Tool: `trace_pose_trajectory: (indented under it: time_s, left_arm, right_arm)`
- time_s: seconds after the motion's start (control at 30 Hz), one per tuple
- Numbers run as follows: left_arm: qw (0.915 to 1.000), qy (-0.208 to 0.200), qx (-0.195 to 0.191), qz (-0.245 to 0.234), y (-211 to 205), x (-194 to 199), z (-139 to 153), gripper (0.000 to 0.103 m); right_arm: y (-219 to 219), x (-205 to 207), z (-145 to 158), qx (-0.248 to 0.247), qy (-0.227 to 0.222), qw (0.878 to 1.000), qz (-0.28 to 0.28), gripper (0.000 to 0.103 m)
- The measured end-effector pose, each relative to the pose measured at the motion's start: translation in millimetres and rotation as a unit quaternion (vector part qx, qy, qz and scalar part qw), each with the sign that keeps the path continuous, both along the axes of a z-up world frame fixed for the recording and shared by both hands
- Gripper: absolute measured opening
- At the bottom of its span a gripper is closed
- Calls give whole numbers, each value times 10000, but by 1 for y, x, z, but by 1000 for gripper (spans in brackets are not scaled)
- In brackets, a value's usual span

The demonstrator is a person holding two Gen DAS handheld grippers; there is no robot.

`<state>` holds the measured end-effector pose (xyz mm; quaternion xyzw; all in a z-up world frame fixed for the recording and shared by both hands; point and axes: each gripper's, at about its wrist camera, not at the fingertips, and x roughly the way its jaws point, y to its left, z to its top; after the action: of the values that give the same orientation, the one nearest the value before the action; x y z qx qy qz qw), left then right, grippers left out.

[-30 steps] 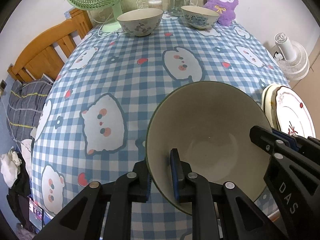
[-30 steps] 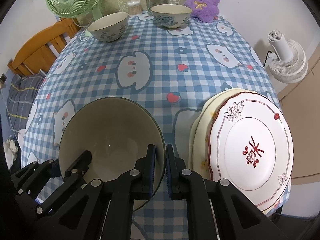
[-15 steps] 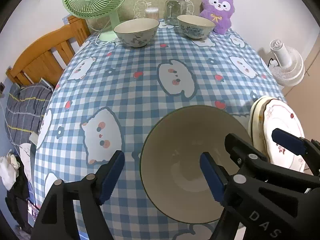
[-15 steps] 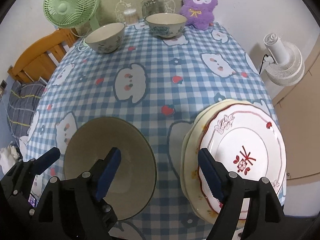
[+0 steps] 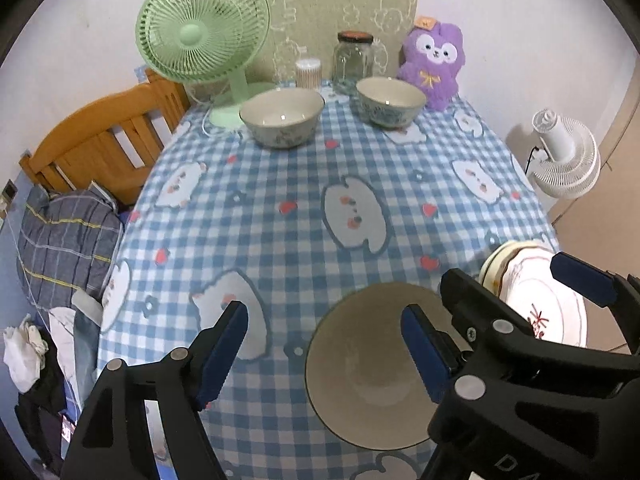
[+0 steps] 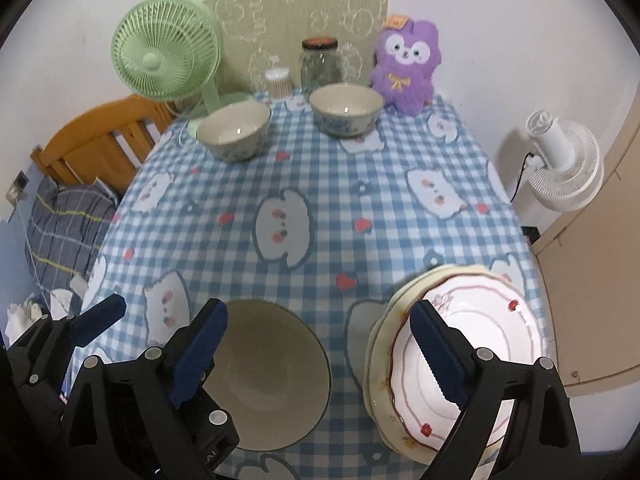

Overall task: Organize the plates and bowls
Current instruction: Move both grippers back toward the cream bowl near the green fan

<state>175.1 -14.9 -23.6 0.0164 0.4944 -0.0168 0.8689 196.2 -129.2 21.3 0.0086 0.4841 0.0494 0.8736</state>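
A large beige bowl (image 5: 368, 364) (image 6: 268, 376) sits on the checked tablecloth near the front edge. My left gripper (image 5: 324, 344) hangs open above its left rim and touches nothing. My right gripper (image 6: 320, 344) hovers between the bowl and a stack of plates (image 6: 464, 356) (image 5: 536, 304), its jaws still opening with nothing between them. The top plate is white with red flowers. Two smaller patterned bowls (image 5: 282, 118) (image 5: 390, 100) stand apart at the far end of the table.
A green fan (image 5: 200, 36), a glass jar (image 5: 352, 60), a cotton-swab tub (image 5: 308, 72) and a purple plush toy (image 5: 434, 66) line the far edge. A white floor fan (image 6: 564, 164) stands right of the table. A wooden bed frame (image 5: 100, 140) is on the left.
Both grippers let go of the large bowl's rim, opened wide and rose away from it. The bowl now rests on the table by itself.
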Motion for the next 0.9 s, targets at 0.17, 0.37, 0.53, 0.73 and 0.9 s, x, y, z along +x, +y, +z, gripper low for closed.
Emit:
trace_pose_trajectory:
  time_s: [0.17, 0.37, 0.53, 0.73, 0.9]
  left_arm:
    - [9997, -215, 62, -63, 2, 5, 20, 81]
    - [9992, -401, -18, -53, 7, 15, 43, 81]
    - [9986, -526, 26, -69, 12, 23, 59, 81]
    - [9976, -691, -14, -64, 20, 36, 75, 81]
    - [9968, -779, -33, -179, 28, 49, 85, 81]
  right_arm:
    - [1, 4, 20, -24, -171, 9998, -63, 94]
    - [4, 13, 42, 20, -311, 9994, -116, 94]
    - [12, 20, 58, -15, -453, 9989, -114, 95]
    - [22, 32, 74, -113, -598, 9980, -178, 94]
    - [32, 43, 87, -192, -776, 9967, -169, 94]
